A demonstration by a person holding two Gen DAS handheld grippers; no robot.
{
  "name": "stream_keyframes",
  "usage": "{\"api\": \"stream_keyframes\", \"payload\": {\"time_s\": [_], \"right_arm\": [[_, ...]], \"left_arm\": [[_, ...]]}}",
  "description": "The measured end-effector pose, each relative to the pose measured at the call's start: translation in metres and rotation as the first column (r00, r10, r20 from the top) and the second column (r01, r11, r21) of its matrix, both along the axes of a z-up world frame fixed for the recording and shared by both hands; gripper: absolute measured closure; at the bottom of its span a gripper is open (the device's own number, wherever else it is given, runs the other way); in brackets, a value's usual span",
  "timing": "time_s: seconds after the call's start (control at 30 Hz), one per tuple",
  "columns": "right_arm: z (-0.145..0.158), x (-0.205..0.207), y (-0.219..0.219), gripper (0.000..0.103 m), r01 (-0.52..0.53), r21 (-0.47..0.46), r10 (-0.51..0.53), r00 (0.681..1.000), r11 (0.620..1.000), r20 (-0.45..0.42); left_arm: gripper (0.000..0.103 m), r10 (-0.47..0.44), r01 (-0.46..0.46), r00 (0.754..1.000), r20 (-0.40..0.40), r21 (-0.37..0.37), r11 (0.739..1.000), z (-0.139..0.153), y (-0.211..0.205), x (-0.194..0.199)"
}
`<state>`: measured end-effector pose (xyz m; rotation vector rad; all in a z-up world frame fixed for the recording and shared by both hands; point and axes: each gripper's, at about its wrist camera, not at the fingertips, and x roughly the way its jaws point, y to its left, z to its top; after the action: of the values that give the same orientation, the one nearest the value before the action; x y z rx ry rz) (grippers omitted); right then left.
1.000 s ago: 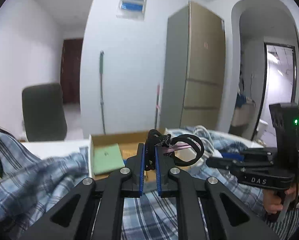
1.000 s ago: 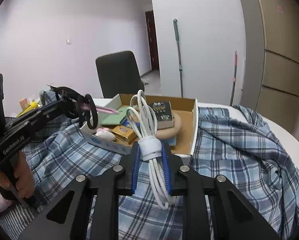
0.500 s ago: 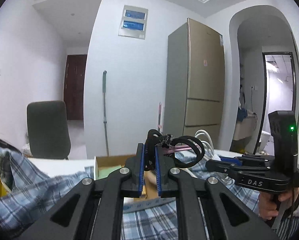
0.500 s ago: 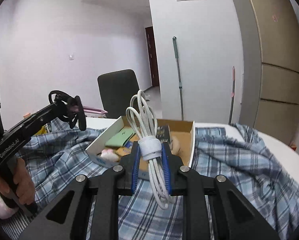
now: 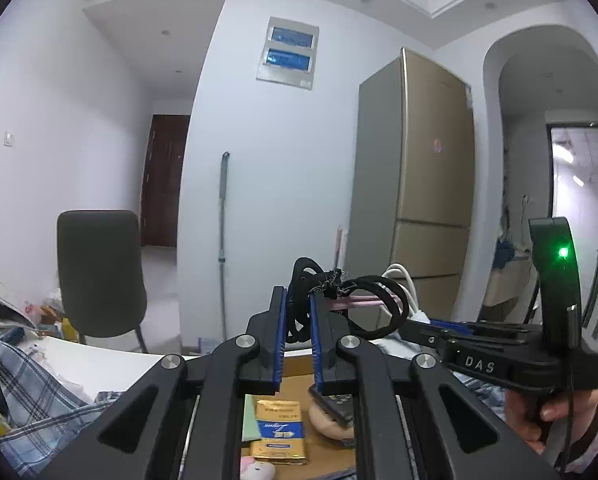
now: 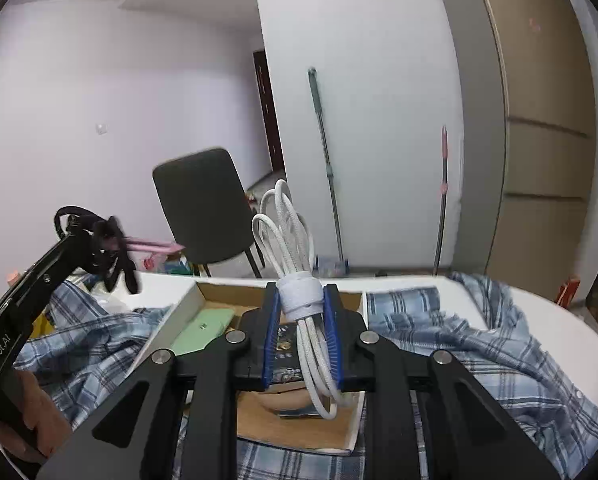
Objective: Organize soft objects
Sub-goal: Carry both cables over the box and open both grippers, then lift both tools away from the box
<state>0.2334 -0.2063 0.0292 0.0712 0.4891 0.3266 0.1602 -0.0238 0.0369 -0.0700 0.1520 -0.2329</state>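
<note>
White cable bundle (image 6: pixel 299 300) clamped between right tongs (image 6: pixel 301 316), above box (image 6: pixel 187 304).

Wrist views, shared cardboard box (image 5: pixel 299 364) below

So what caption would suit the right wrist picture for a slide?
Right gripper clamps a bundled white cable above an open cardboard box on a checked shirt.

Right gripper (image 6: pixel 301 312) fingers clamp white cable bundle (image 6: pixel 299 292) above cardboard box (image 6: pixel 227 292).
</note>
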Motion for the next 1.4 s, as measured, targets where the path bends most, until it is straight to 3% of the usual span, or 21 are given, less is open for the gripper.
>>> {"api": "stream_keyframes", "payload": {"time_s": [0.27,0.37,0.47,0.6,0.63,0.67,0.7,0.73,0.77,0.83,0.9,0.97,1.03,1.23,1.4], "right_arm": [[-0.050,0.029,-0.006,0.083,0.007,-0.036,-0.012,0.990,0.999,-0.139],[-0.060,0.036,-0.006,0.083,0.002,-0.033,-0.008,0.984,0.999,-0.180],[-0.066,0.038,-0.007,0.083,0.004,-0.018,-0.007,0.978,1.000,-0.208],[-0.072,0.042,-0.010,0.083,-0.004,-0.002,0.004,0.971,1.000,-0.241],[-0.073,0.043,-0.010,0.083,-0.009,0.005,0.010,0.968,1.000,-0.252],[-0.075,0.044,-0.010,0.083,-0.014,0.014,0.018,0.965,1.000,-0.262],[-0.076,0.044,-0.010,0.083,-0.017,0.022,0.022,0.962,1.000,-0.272],[-0.078,0.044,-0.010,0.083,-0.022,0.033,0.030,0.958,0.999,-0.285],[-0.079,0.045,-0.010,0.083,-0.027,0.043,0.038,0.954,0.999,-0.297],[-0.081,0.046,-0.009,0.081,-0.041,0.064,0.059,0.949,0.997,-0.310],[-0.080,0.044,-0.009,0.077,-0.046,0.066,0.064,0.951,0.997,-0.304],[-0.077,0.042,-0.009,0.055,-0.045,0.060,0.061,0.956,0.997,-0.287],[-0.071,0.037,-0.009,0.046,-0.044,0.057,0.057,0.966,0.997,-0.252],[-0.049,0.021,-0.003,0.044,-0.048,0.011,0.049,0.989,0.999,-0.139],[-0.017,-0.004,0.000,0.029,-0.040,-0.029,0.040,0.999,0.999,-0.017]], "left_arm": [[0.093,0.015,-0.007,0.986,-0.165,0.048,0.999,-0.033,0.001,0.037],[0.093,0.002,0.008,0.963,-0.268,0.036,0.999,-0.043,0.005,0.054],[0.093,-0.013,0.022,0.920,-0.391,0.020,1.000,-0.052,0.005,0.068],[0.092,-0.001,0.010,0.888,-0.461,0.019,1.000,-0.059,0.004,0.078],[0.090,-0.007,0.013,0.883,-0.468,0.011,1.000,-0.060,0.002,0.078],[0.080,-0.010,0.014,0.880,-0.475,0.006,1.000,-0.061,0.002,0.078],[0.071,-0.011,0.017,0.879,-0.477,0.008,1.000,-0.063,0.002,0.079],[0.045,-0.004,0.014,0.880,-0.475,0.018,1.000,-0.064,0.000,0.078],[0.028,0.004,0.009,0.886,-0.464,0.025,1.000,-0.064,0.000,0.076],[0.025,0.012,-0.002,0.903,-0.429,0.025,1.000,-0.062,-0.001,0.071],[0.025,0.011,0.001,0.904,-0.427,0.028,1.000,-0.061,0.001,0.071],[0.025,0.009,-0.002,0.910,-0.415,0.018,1.000,-0.060,0.006,0.070],[0.025,0.015,-0.006,0.913,-0.408,0.022,1.000,-0.058,0.007,0.068],[0.025,0.041,-0.027,0.937,-0.348,0.047,0.999,-0.043,0.007,0.058],[0.025,0.064,-0.051,0.969,-0.237,0.061,0.997,-0.017,0.003,0.036]]}}
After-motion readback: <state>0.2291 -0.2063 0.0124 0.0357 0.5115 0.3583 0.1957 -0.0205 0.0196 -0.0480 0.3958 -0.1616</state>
